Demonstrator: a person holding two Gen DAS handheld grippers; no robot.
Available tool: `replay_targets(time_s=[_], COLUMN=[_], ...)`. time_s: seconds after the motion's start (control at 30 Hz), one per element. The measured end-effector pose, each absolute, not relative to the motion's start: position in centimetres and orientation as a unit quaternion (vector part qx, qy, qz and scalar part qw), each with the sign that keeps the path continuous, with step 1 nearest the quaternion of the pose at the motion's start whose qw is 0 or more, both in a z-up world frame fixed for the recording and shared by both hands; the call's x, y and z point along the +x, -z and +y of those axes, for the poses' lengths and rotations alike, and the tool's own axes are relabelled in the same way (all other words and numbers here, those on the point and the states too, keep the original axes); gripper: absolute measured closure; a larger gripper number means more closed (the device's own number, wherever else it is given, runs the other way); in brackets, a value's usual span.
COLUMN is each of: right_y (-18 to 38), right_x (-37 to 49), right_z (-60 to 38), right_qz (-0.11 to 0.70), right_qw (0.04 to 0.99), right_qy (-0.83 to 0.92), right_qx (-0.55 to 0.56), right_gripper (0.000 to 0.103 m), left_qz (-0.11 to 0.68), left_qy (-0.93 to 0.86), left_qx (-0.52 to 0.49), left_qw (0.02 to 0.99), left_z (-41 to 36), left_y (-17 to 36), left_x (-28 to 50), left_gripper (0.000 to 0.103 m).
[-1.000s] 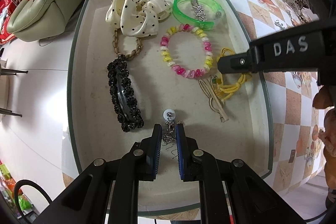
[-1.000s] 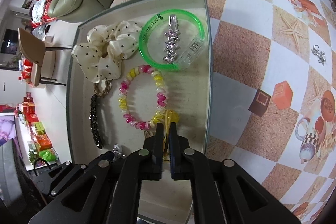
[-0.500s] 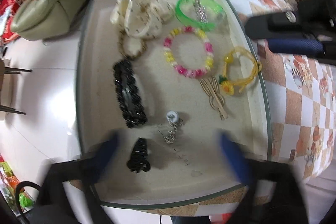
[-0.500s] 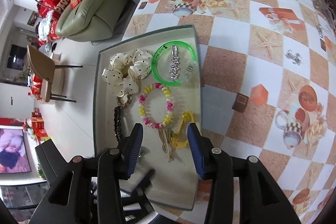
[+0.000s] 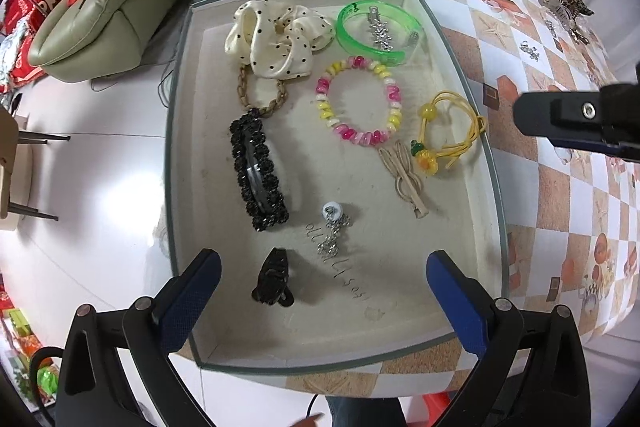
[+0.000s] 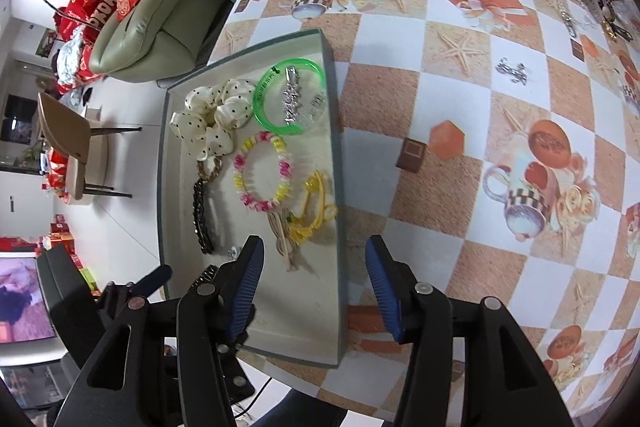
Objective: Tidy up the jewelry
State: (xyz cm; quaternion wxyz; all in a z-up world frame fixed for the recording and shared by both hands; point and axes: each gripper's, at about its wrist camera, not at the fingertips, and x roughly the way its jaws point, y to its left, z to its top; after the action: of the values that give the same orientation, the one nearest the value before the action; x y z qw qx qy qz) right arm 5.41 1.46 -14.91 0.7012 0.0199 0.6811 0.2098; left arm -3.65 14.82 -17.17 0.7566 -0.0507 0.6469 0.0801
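Tray [image 5: 472, 131] (bracelets, clips, possibly an earring [image 5: 334, 227]) is flanked by left tool [image 5: 320, 281] and right tool [image 6: 314, 283], both spread empty.

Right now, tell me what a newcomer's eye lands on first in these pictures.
The neon green bangle in the tray's far right corner pops first, a silver star clip lying across it. Just nearer sits the pink-and-yellow beaded bracelet, with the cream polka-dot scrunchie at the far left. Both grippers, left gripper and right gripper, hang wide open at the near edge.
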Motion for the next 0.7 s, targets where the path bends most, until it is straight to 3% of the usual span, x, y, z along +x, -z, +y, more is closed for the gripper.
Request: replay_targets(time_s=[0.23,0.33,0.5,0.6,0.7], right_y=[14.9,15.0,14.8,14.6,14.2], right_x=[4.4,3.9,3.2,2.9,2.6], right_z=[0.6,0.4,0.4,0.4,0.5], right_qz=[0.687,0.689,0.691,0.691,0.689], right_qw=[0.698,0.697,0.695,0.695,0.697], right_qy=[-0.202,-0.199,-0.197,-0.198,-0.201], right_qx=[0.015,0.009,-0.006,-0.01,-0.015], right_gripper=[0.044,0.032,0.031,0.022,0.021], left_qz=[0.643,0.644,0.644,0.644,0.643], left_qy=[-0.096,-0.096,-0.109,-0.112,-0.116], left_qx=[-0.019,-0.031,-0.032,-0.032,-0.029], left_qw=[0.76,0.758,0.756,0.756,0.756], left_z=[14.2,14.5,14.9,15.1,15.2], left_y=[16.3,16.0,15.5,15.1,14.7], left_x=[-4.7,-5.0,-5.5,-5.7,-5.8], left_gripper=[0.0,0.0,0.0,0.0,0.0])
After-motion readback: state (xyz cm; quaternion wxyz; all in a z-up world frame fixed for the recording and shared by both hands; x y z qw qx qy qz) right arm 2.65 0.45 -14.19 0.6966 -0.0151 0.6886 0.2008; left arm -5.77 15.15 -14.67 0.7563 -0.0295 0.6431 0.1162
